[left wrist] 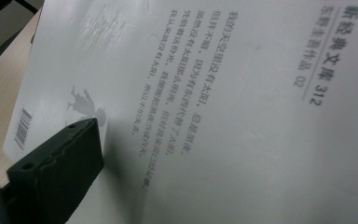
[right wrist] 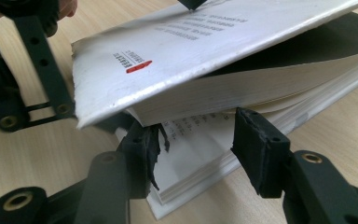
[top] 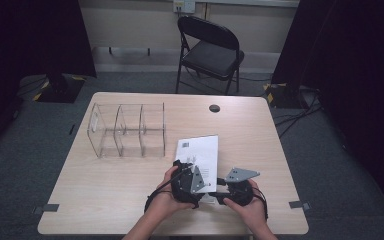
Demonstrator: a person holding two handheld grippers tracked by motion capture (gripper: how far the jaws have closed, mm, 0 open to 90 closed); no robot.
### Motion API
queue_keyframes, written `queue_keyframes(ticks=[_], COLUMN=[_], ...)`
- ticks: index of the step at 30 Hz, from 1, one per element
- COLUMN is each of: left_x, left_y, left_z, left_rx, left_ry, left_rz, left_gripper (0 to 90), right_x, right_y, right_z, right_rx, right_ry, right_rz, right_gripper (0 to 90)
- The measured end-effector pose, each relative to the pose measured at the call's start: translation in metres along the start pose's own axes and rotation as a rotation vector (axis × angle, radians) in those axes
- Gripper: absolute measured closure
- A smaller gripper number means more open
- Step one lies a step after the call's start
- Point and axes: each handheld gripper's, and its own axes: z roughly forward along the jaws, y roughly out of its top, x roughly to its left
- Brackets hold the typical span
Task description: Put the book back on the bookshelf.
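Low in the frame's centre, both hands side by side: left gripper [top: 192,172] released over the book [top: 200,150] cover; right gripper [right wrist: 196,144] unclenched, jaws astride its fanned pages.

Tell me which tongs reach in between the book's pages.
The right tongs: their jaws poke into the gap under the lifted pages, while the left tongs rest on the white cover.

Both hands sit close together at the near end of the book [top: 198,150]. The left gripper [top: 190,172] lies over the cover, its jaws spread with one pad on the cover. The right gripper [right wrist: 200,140] points at the book's corner, jaws apart astride the lower pages.
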Motion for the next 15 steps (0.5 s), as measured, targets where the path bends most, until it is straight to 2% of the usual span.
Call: queue_keyframes(ticks=[6, 7, 9, 10, 11, 12, 15], left_x=[0.0001, -0.0005, -0.0032, -0.0032, -0.0038, -0.0042, -0.0051], left_y=[-0.0008, -0.0005, 0.0012, 0.0012, 0.0006, 0.0003, 0.0004], left_z=[-0.0016, -0.0027, -0.0054, -0.0054, -0.0064, -0.0068, -0.0073], left_rx=[-0.018, -0.013, 0.002, 0.002, 0.004, 0.008, 0.012], left_ry=[0.001, 0.007, 0.015, 0.015, 0.018, 0.014, 0.018], left_rz=[0.007, 0.019, 0.048, 0.048, 0.051, 0.073, 0.09], left_gripper=[9.2, 9.2, 15.9, 17.7, 18.9, 19.6, 21.7], right_x=[0.0, -0.0002, -0.0014, -0.0014, -0.002, -0.002, -0.0018], right_y=[0.0007, 0.0006, -0.0014, -0.0014, -0.0017, -0.0016, -0.0028], right_z=[-0.0007, -0.0011, 0.0003, 0.0003, 0.0005, 0.0003, -0.0011], right_rx=[-0.006, -0.004, -0.01, -0.01, -0.01, -0.011, -0.01], right_ry=[0.005, 0.008, 0.023, 0.023, 0.045, 0.049, 0.055], right_rz=[-0.001, 0.001, 0.012, 0.012, 0.016, 0.013, 0.007], right_gripper=[50.2, 50.2, 49.3, 49.3, 44.4, 43.5, 39.2])
